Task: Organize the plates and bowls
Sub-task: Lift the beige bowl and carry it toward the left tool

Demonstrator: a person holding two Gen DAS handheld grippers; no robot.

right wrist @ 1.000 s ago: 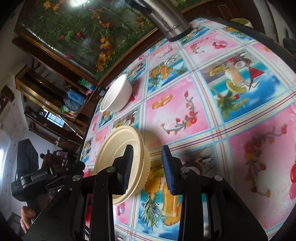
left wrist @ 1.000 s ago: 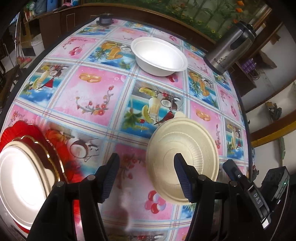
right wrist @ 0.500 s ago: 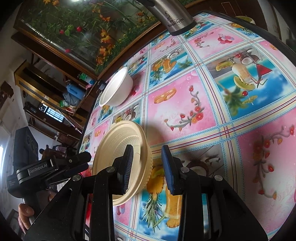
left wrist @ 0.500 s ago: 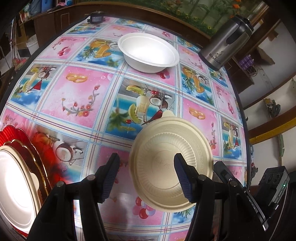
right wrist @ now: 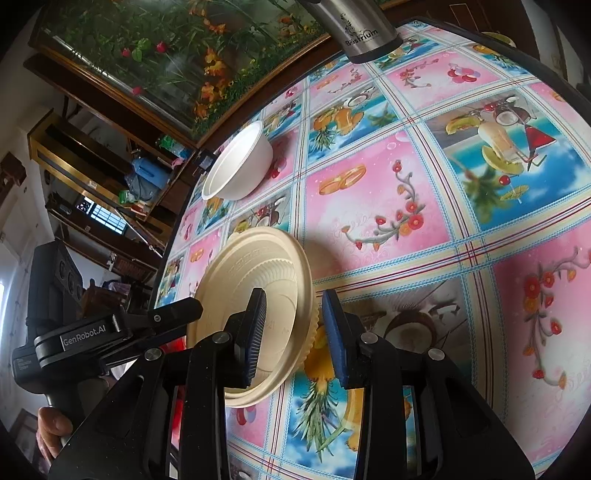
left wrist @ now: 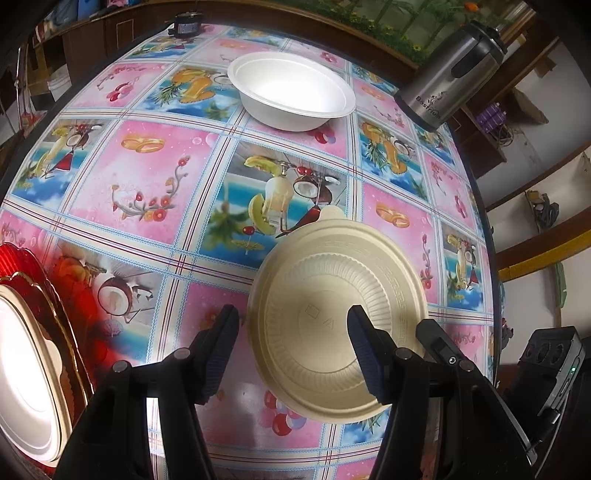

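Note:
A cream ribbed bowl (left wrist: 338,291) is held above the table by my right gripper (right wrist: 293,334), whose jaws straddle its rim (right wrist: 308,295); the bowl (right wrist: 255,280) is tilted. My left gripper (left wrist: 293,350) is open and empty, its fingers spread on either side of the cream bowl from my view, the right finger in front of it. A white foam bowl (left wrist: 291,90) stands upright at the far side of the table, also in the right wrist view (right wrist: 238,166). A white plate (left wrist: 22,365) lies on a red gold-rimmed plate (left wrist: 48,295) at the left edge.
A steel thermos (left wrist: 448,72) stands at the table's far right corner, also in the right wrist view (right wrist: 360,27). A small dark object (left wrist: 188,27) sits at the far edge. The table has a pink and blue fruit-print cloth (left wrist: 147,177). Cabinets surround it.
The cream bowl has moved left and nearer to my left gripper, carried by the right gripper. My left gripper stays open.

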